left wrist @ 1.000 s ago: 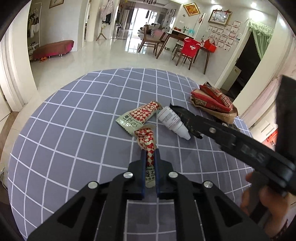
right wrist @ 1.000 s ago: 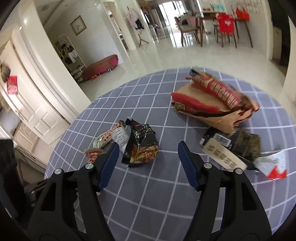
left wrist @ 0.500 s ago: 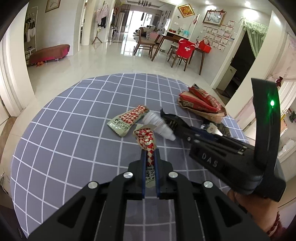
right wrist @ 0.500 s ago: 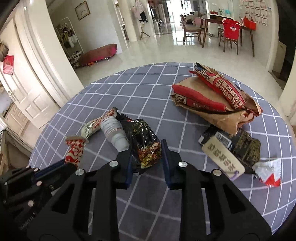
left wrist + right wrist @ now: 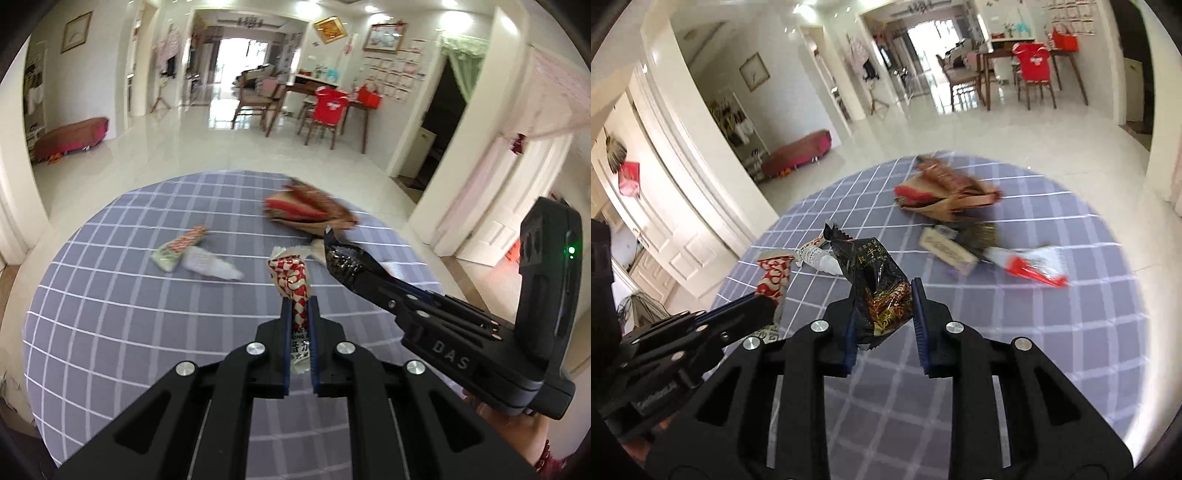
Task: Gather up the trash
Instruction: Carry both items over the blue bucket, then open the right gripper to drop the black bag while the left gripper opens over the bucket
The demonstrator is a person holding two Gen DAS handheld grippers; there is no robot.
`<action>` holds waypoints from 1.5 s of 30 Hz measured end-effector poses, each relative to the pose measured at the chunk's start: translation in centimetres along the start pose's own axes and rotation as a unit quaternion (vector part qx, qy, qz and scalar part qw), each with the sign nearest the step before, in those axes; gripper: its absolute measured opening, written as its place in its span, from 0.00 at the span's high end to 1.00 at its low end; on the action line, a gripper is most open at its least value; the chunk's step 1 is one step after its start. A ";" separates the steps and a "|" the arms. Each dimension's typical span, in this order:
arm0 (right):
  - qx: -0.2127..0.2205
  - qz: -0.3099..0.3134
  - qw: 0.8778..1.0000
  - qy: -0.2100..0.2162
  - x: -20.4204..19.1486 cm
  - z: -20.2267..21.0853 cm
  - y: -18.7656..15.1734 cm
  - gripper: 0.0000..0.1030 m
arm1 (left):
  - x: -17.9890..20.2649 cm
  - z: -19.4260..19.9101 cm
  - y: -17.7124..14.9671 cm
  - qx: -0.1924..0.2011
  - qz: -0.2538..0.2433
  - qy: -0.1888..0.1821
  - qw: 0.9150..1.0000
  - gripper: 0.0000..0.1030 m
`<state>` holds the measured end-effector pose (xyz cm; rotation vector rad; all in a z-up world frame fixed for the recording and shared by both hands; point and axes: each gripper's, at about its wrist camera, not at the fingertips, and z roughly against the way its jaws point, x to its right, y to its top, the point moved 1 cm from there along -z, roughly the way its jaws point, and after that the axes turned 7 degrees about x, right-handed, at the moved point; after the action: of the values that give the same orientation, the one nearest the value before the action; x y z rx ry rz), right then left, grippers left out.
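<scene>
My left gripper (image 5: 298, 312) is shut on a red-and-white checkered wrapper (image 5: 291, 275) and holds it above the table. My right gripper (image 5: 884, 301) is shut on a black snack wrapper (image 5: 875, 277), also lifted off the table; the wrapper shows in the left wrist view (image 5: 341, 256) too. The left gripper with its wrapper (image 5: 774, 275) shows at the left of the right wrist view. On the round grey checked tablecloth (image 5: 110, 295) lie a green-and-red wrapper (image 5: 179, 248) and a small white bottle (image 5: 210, 263).
A brown paper bag with red packets (image 5: 945, 192) lies at the far side of the table. A dark packet with a beige label (image 5: 951, 247) and a red-and-white wrapper (image 5: 1030, 264) lie to the right. Beyond the table are white floor, doors, chairs.
Both grippers rose from the table with their wrappers. The right gripper closed on the black wrapper and lifted it away from the white bottle.
</scene>
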<state>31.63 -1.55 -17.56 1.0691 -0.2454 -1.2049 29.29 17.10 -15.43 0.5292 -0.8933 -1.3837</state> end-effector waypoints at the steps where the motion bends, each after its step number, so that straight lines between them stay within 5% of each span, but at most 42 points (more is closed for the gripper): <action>1: 0.009 -0.006 1.000 -0.001 0.9 1.3 0.2 0.76 | 1.0 0.3 -0.2 0.001 -0.006 -0.007 1.000 0.93; 10: 0.082 -0.071 0.993 -0.039 8.4 14.2 -2.7 0.76 | 13.5 1.2 -3.1 -0.017 -0.073 -0.087 0.993 0.93; 22: 0.130 -0.159 0.966 -0.159 19.7 27.8 -10.4 0.75 | 29.8 -2.6 -10.7 -0.089 -0.153 -0.176 0.968 0.93; 25: 0.136 -0.184 0.960 -0.160 21.3 28.7 -11.6 0.63 | 31.4 -3.3 -11.8 -0.099 -0.166 -0.173 0.966 0.93; 26: 0.138 -0.191 0.959 -0.158 22.0 28.7 -11.9 0.30 | 31.7 -3.5 -12.1 -0.102 -0.168 -0.170 0.966 0.93; 27: 0.138 -0.200 0.956 -0.166 22.7 28.5 -12.3 0.21 | 32.1 -3.8 -12.5 -0.108 -0.170 -0.168 0.965 0.93; 45: 0.132 -0.234 0.945 -0.185 26.1 29.5 -14.9 0.20 | 34.8 -5.6 -14.5 -0.140 -0.199 -0.167 0.955 0.92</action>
<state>12.95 -38.86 -23.18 1.1613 -0.4722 -1.8460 23.16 -19.89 -22.11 0.2664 -0.8656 -1.9762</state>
